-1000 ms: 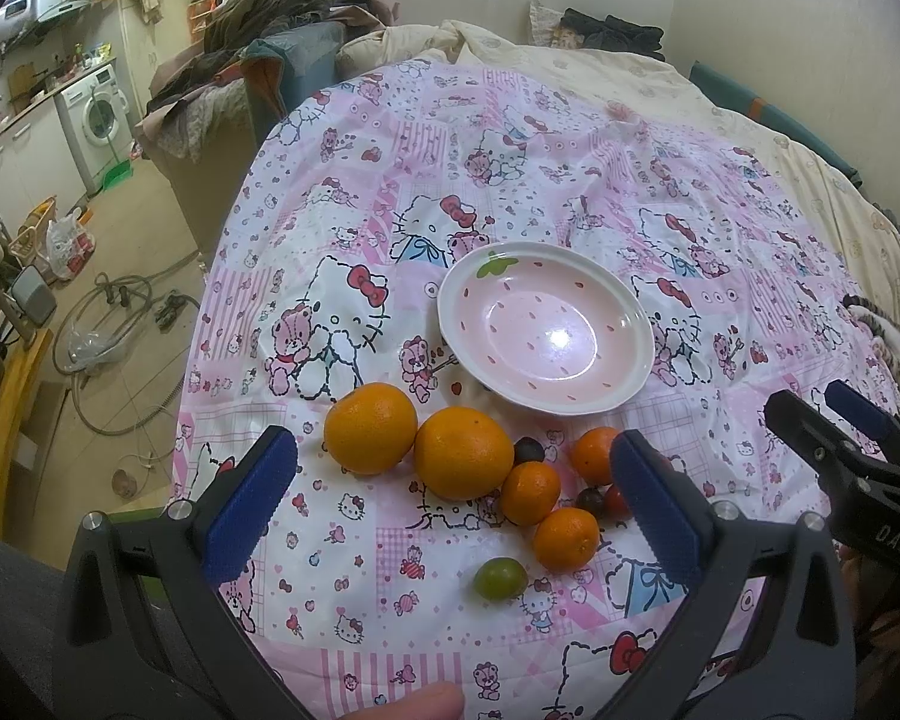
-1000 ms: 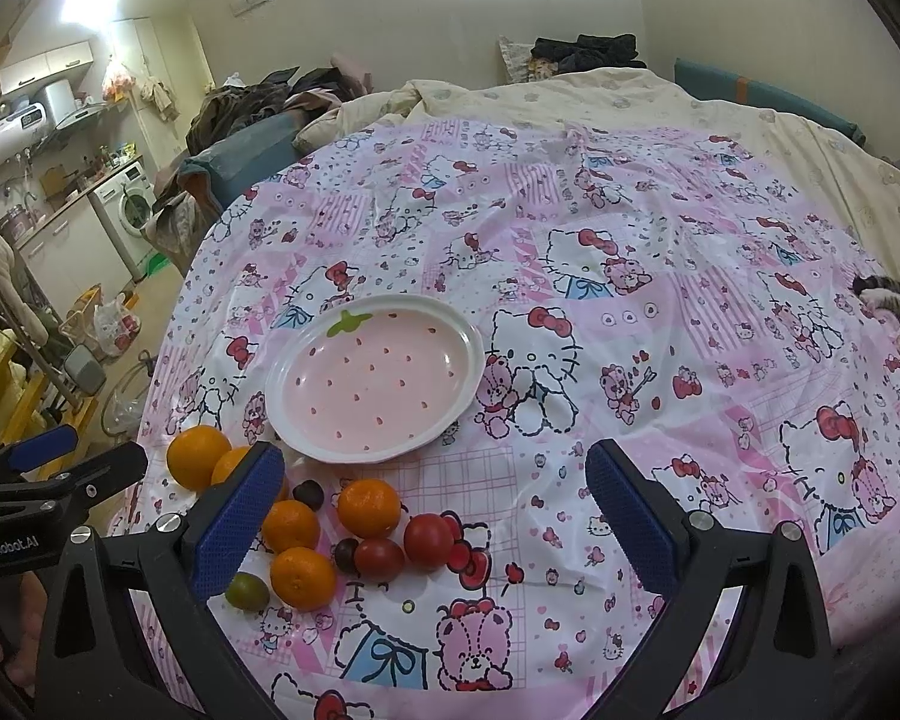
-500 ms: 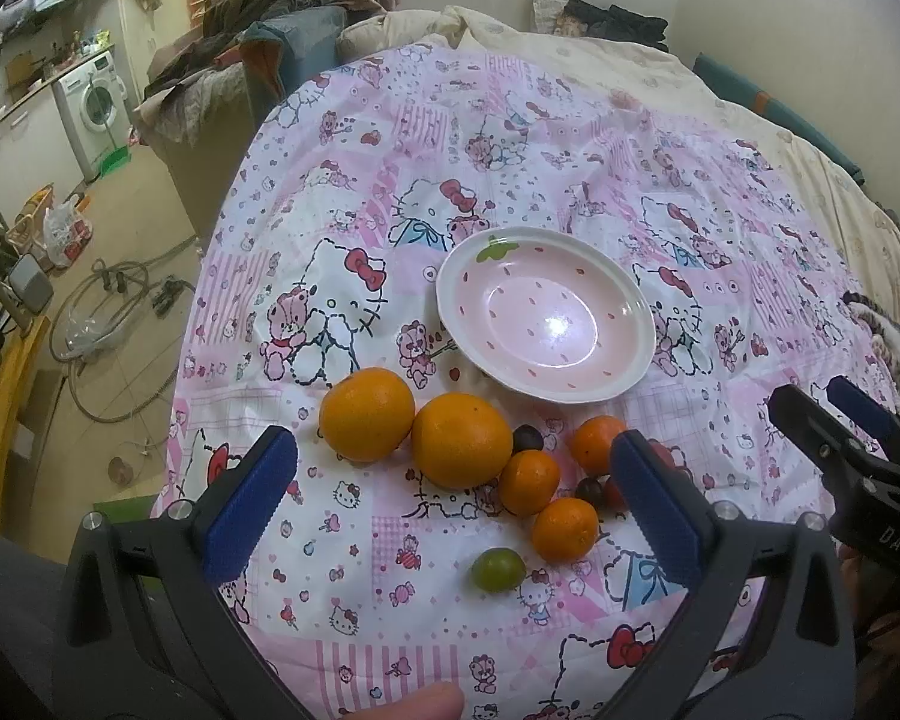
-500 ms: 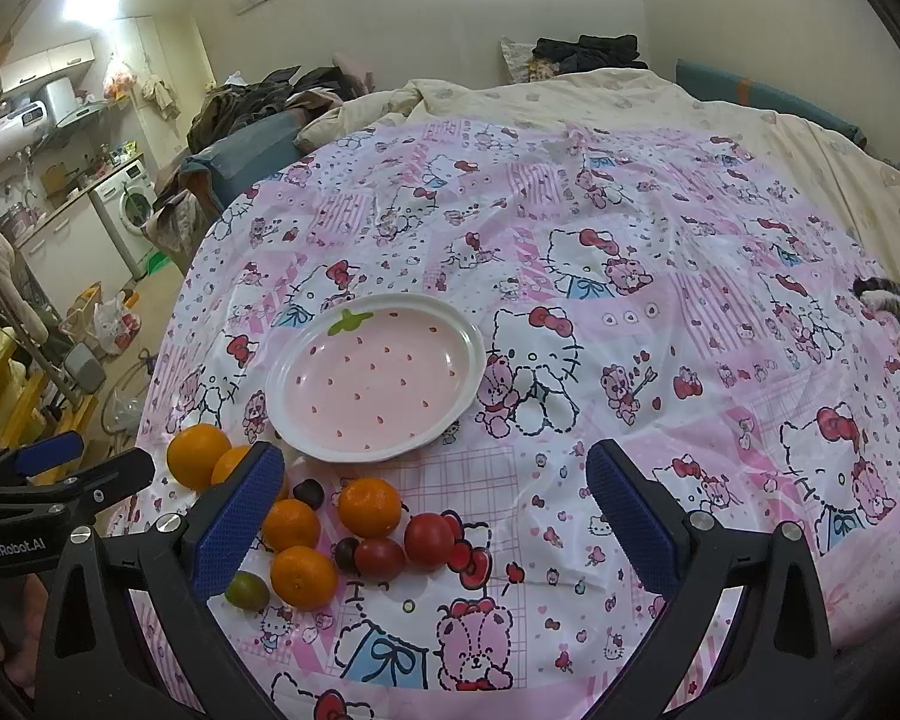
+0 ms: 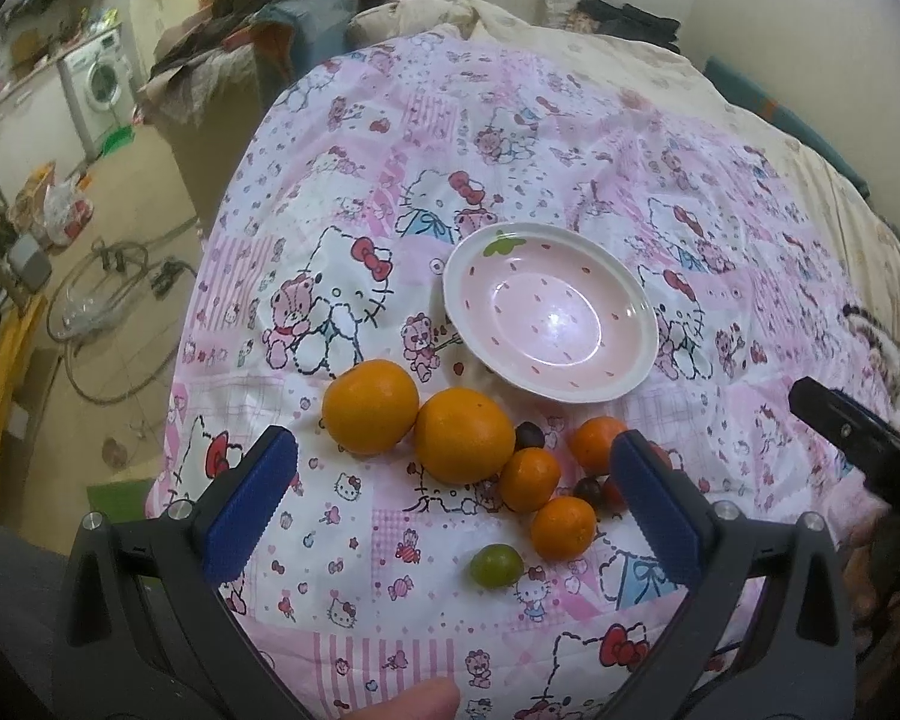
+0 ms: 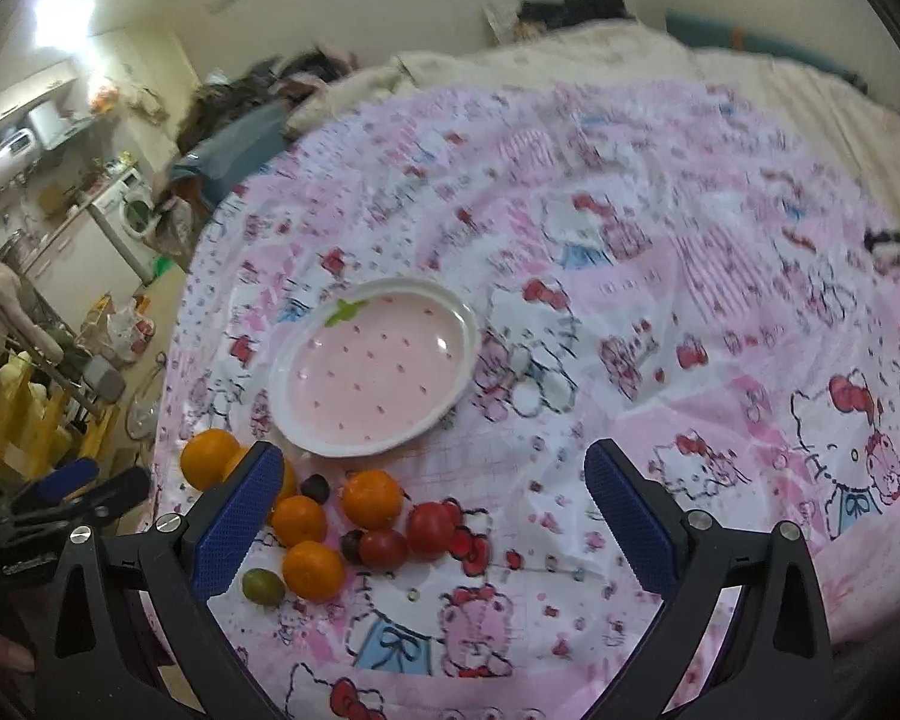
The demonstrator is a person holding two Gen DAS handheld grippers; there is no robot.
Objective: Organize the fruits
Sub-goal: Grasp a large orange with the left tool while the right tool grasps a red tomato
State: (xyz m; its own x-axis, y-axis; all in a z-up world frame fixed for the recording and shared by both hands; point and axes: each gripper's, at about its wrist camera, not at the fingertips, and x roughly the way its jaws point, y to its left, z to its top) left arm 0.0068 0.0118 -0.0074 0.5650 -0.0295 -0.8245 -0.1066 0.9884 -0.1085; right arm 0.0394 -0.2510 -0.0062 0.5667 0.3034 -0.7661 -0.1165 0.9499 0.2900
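An empty pink strawberry-print plate [image 5: 630, 381] [image 6: 450, 414] lies on the pink cartoon cloth. In front of it sit two large oranges [image 5: 370, 406] [image 5: 464, 435], several small mandarins [image 5: 529, 478] [image 6: 372, 498], dark grapes [image 5: 529, 435], two red tomatoes [image 6: 431, 530] and a green fruit [image 5: 496, 564] [image 6: 263, 585]. My left gripper [image 5: 453, 510] hovers open just short of the fruit cluster, holding nothing. My right gripper [image 6: 432, 516] is open over the tomatoes and mandarins, also holding nothing. The right view is motion-blurred.
The cloth covers a bed with a beige quilt [image 5: 600, 48] behind. The bed's left edge drops to a floor with cables [image 5: 114, 300] and a washing machine [image 5: 99, 87]. A striped cat [image 5: 888, 360] lies at the right edge. A fingertip [image 5: 414, 702] shows at the bottom.
Both grippers have moved forward, nearer the fruit, which sits larger in view. The right gripper has swung left; plate and fruit shifted right in its view. Both stay open.
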